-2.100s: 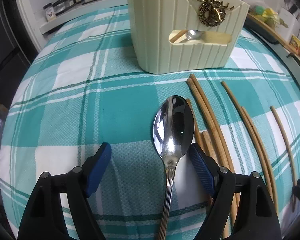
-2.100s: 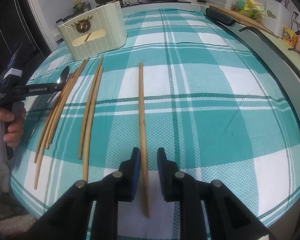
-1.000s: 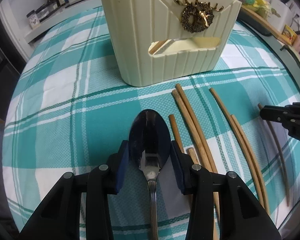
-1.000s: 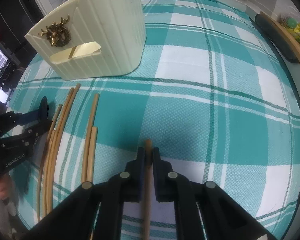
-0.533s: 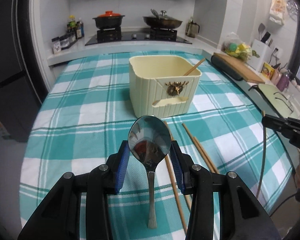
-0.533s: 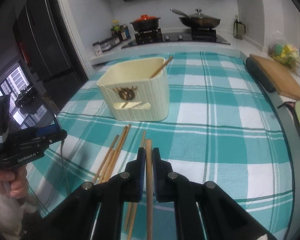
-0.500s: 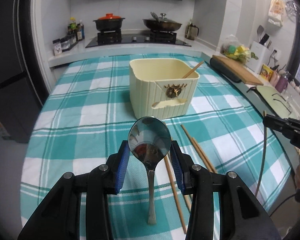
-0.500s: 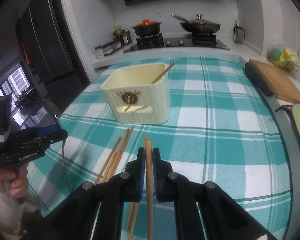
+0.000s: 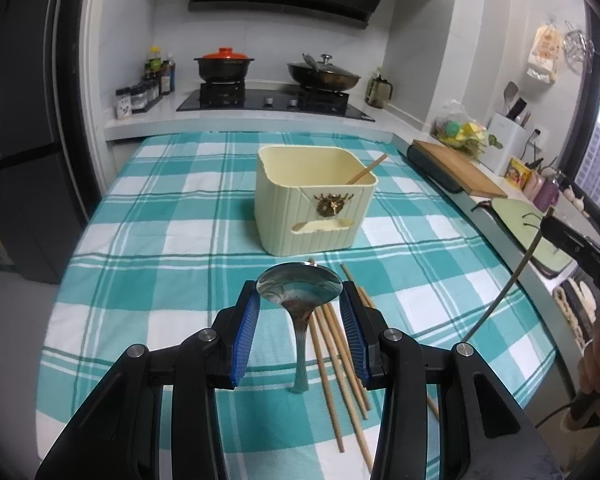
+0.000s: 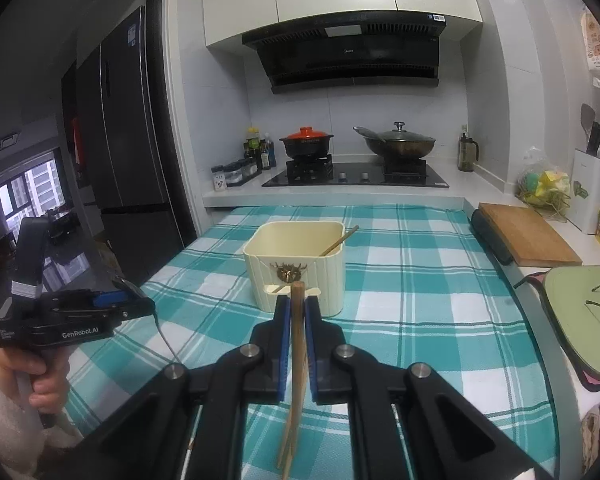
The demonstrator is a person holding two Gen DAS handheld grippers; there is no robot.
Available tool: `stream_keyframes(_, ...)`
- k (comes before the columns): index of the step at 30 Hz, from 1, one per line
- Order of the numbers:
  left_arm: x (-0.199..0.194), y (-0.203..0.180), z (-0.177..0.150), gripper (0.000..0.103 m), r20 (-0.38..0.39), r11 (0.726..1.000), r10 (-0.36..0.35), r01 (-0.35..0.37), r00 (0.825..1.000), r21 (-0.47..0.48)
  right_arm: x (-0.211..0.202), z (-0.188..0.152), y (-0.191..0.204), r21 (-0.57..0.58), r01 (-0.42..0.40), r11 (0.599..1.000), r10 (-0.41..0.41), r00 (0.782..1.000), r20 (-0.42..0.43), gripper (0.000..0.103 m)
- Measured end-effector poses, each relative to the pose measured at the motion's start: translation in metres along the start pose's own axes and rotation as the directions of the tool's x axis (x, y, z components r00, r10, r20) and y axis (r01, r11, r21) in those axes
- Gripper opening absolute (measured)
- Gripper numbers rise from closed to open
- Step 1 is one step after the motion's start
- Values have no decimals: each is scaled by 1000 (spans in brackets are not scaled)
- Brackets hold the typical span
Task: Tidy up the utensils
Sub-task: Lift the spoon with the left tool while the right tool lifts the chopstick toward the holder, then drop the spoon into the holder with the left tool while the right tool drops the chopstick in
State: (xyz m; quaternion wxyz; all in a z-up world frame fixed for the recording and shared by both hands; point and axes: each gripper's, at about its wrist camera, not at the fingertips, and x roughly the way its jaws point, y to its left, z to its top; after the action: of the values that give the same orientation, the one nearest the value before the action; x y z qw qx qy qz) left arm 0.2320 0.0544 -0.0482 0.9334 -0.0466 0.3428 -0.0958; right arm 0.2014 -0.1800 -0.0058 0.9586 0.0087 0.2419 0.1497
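Observation:
My left gripper (image 9: 299, 298) is shut on the bowl of a steel spoon (image 9: 299, 286), its handle hanging down above the checked cloth. My right gripper (image 10: 296, 308) is shut on a wooden chopstick (image 10: 297, 344), which also shows at the right of the left wrist view as a thin chopstick (image 9: 508, 280). Both are held in the air, short of the cream utensil holder (image 9: 314, 200), (image 10: 296, 264), which has one chopstick (image 9: 366, 170) leaning inside. Several loose chopsticks (image 9: 336, 344) lie on the cloth below the spoon.
The table with the teal checked cloth (image 9: 160, 208) ends at a counter with a hob, a red-lidded pot (image 10: 306, 142) and a wok (image 10: 398, 144). A cutting board (image 10: 524, 236) and a green mat (image 10: 584, 312) lie at the right. A hand (image 10: 40, 376) holds the left gripper.
Both grippers rose from the cloth with the spoon and the chopstick and tilted up, so the holder now sits farther ahead and the stove wall is in view.

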Motion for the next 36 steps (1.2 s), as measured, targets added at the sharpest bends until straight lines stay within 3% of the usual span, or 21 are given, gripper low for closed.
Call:
stream_keyframes(11,-20,-3,36,41,41,999,-34,34,999,8,-1,23,1,-25,14,1000,-12,998,62,7)
stream_keyframes(17,-29,7,90,41,90,998,-62,63,994,-12,13,65,1,-56,4,998,1,996,89,7)
stream_keyframes(22,-22,12,149,41,156,999,-44,47,987,-16,36,113,-4,-45,-7,999,12,992,126,7)
stream_keyframes(30,43,15,223,41,181,999,-17,25,983,-44,90,179,-9,-15,-31,999,34,977,211,7)
stream_keyframes(33,83,18,227,41,137,998,-6,15,991,-63,122,185,-9,-20,-33,999,37,979,202,7)
stream_keyframes(36,124,19,222,41,65,998,2,2,998,-67,159,179,-14,-7,-42,999,42,989,141,7)
